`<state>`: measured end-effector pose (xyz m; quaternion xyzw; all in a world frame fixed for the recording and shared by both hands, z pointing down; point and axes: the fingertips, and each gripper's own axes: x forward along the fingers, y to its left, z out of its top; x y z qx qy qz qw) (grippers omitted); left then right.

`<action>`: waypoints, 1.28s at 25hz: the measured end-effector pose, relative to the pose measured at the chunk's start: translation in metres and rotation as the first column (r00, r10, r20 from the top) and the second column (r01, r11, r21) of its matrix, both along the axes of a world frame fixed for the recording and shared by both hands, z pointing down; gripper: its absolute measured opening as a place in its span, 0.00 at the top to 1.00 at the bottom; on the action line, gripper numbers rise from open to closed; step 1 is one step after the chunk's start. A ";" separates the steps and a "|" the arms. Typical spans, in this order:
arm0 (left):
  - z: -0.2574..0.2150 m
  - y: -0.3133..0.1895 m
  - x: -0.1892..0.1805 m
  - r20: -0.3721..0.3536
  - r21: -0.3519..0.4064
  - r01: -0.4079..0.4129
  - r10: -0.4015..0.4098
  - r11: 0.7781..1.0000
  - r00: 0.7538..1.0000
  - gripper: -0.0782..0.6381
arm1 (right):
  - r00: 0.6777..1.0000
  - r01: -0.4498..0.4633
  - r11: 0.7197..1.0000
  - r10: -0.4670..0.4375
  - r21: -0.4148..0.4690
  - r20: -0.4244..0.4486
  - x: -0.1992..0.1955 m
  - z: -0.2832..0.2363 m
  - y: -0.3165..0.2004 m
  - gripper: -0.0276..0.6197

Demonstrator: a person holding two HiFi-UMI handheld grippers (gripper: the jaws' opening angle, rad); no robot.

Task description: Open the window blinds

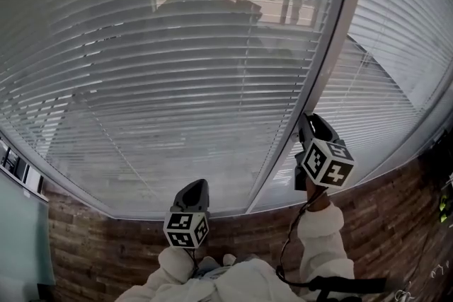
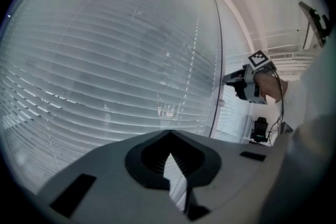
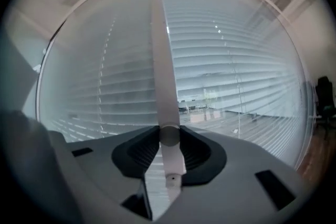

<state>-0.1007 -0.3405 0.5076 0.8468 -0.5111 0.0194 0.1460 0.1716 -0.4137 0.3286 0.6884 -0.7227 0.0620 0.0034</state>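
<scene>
White slatted blinds [image 1: 177,81] cover the window in two panels, and the outside shows dimly through the left one. A pale tilt wand [image 3: 160,60] hangs along the mullion between the panels [image 1: 322,74]. My right gripper [image 1: 306,120] is raised level at it. In the right gripper view [image 3: 169,136] the wand stands upright between the jaws, with both pads pressed on it. My left gripper [image 1: 196,187] hangs lower, in front of the left panel. Its jaws [image 2: 169,136] meet at the tips with nothing between them. The left gripper view also shows the right gripper [image 2: 231,80] at the wand [image 2: 220,50].
A brick-patterned wall [image 1: 233,237] runs below the sill. White sleeves [image 1: 322,237] and a dark cable [image 1: 290,244] fill the bottom of the head view. A dark office chair [image 2: 259,131] stands to the right, also at the edge of the right gripper view [image 3: 325,97].
</scene>
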 end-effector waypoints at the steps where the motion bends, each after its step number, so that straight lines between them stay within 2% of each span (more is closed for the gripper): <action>1: 0.000 0.000 0.000 0.002 -0.001 0.001 -0.001 1.000 1.000 0.89 | 0.999 -0.001 1.000 0.000 -0.005 -0.049 -0.001 0.000 0.000 0.76; 4: 0.001 0.001 -0.002 0.009 -0.002 0.008 -0.008 1.000 1.000 0.89 | 0.979 -0.004 1.000 0.001 -0.016 -0.206 -0.002 0.000 0.000 0.76; 9: 0.004 0.002 -0.005 0.017 -0.008 0.016 -0.015 1.000 1.000 0.89 | 0.901 -0.008 1.000 -0.005 -0.029 -0.433 -0.006 0.001 0.001 0.76; 11: 0.005 0.002 -0.005 0.023 -0.009 0.017 -0.016 1.000 1.000 0.89 | 0.849 -0.007 1.000 -0.009 -0.029 -0.528 -0.010 -0.001 0.001 0.76; 15: 0.006 0.000 -0.007 0.033 -0.014 0.019 -0.018 1.000 0.999 0.89 | 0.696 -0.021 0.999 -0.016 -0.042 -0.718 -0.014 -0.001 0.002 0.76; 24: 0.007 -0.002 -0.007 0.052 -0.013 0.002 -0.001 1.000 0.999 0.89 | 0.465 -0.030 0.999 -0.004 -0.020 -0.885 -0.016 0.003 0.002 0.76; 32: 0.009 -0.003 -0.010 0.060 -0.021 -0.005 0.006 1.000 0.998 0.89 | 0.272 0.005 0.999 -0.033 -0.032 -0.962 -0.019 0.006 0.003 0.76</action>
